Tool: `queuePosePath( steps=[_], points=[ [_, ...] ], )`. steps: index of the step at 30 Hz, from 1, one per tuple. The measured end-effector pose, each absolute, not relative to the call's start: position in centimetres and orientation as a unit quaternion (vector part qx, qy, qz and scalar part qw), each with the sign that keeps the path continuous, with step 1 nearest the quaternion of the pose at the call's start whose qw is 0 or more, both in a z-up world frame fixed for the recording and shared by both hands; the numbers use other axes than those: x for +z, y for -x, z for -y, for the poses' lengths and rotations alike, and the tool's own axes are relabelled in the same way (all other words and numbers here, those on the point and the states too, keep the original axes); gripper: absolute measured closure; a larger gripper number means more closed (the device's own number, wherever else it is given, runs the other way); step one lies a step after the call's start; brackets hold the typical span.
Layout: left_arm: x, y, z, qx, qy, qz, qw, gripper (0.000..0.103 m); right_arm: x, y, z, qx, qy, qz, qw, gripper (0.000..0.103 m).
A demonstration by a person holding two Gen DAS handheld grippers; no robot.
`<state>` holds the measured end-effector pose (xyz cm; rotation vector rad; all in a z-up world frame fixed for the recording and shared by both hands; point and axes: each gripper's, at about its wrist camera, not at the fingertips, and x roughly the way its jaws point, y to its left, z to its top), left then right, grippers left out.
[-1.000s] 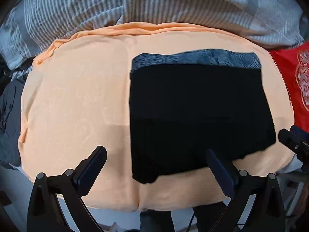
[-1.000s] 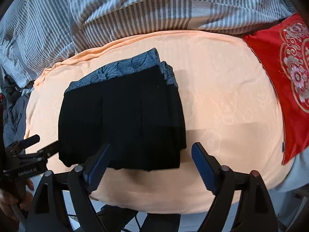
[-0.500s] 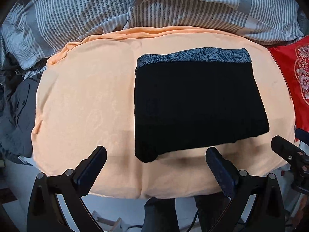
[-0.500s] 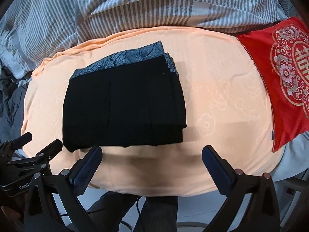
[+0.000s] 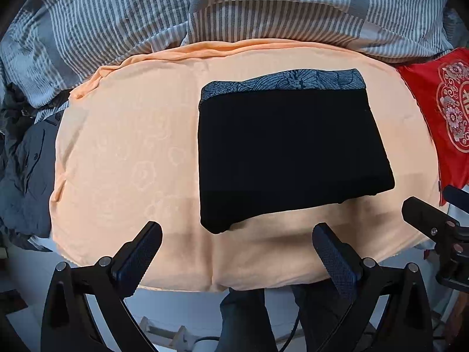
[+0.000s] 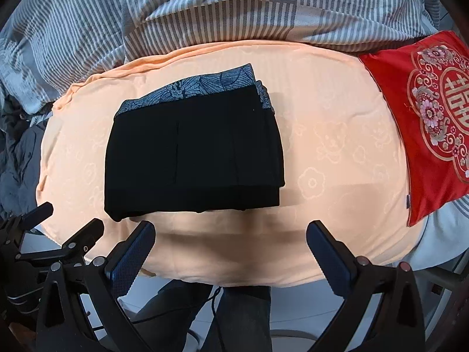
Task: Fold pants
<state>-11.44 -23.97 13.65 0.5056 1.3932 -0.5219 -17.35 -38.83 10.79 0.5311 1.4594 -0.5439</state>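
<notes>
The black pants (image 5: 290, 152) lie folded into a compact rectangle on the peach sheet (image 5: 126, 158), with a grey patterned waistband along the far edge. They also show in the right wrist view (image 6: 193, 152). My left gripper (image 5: 237, 252) is open and empty, held back at the sheet's near edge, clear of the pants. My right gripper (image 6: 231, 249) is open and empty, also back from the pants near the near edge. The right gripper shows at the right edge of the left wrist view (image 5: 433, 226), and the left gripper shows at the left of the right wrist view (image 6: 52, 234).
A striped grey duvet (image 5: 234, 8) lies bunched behind the sheet. A red embroidered cushion (image 6: 431, 135) lies at the right. Dark clothes (image 5: 23, 164) are heaped at the left. The person's legs (image 5: 249, 319) and the floor show below the near edge.
Both grippers have drawn back and up from the folded pants, which now sit farther away in both views. The pants have not moved.
</notes>
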Motion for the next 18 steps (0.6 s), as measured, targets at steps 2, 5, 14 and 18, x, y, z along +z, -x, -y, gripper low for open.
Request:
queuePosePath(
  steps=[2,5,14,18],
  points=[
    [13.92,11.4,24.01,-0.236,-0.23,-0.625,0.708,0.0,10.88,17.41,38.82,-0.242,-0.241,-0.65,0.679,0.0],
    [14.2,11.3,24.04,-0.237,-0.231,-0.623,0.709,0.0,10.99,17.46,38.87,-0.244,-0.244,-0.649,0.678,0.0],
    [14.31,11.32,24.11,-0.237,-0.226,-0.626,0.708,0.0,11.24,17.38,39.02,-0.247,-0.245,-0.65,0.675,0.0],
    [14.37,11.24,24.16,-0.236,-0.225,-0.626,0.708,0.0,11.37,17.24,38.89,-0.244,-0.241,-0.652,0.676,0.0]
  ],
)
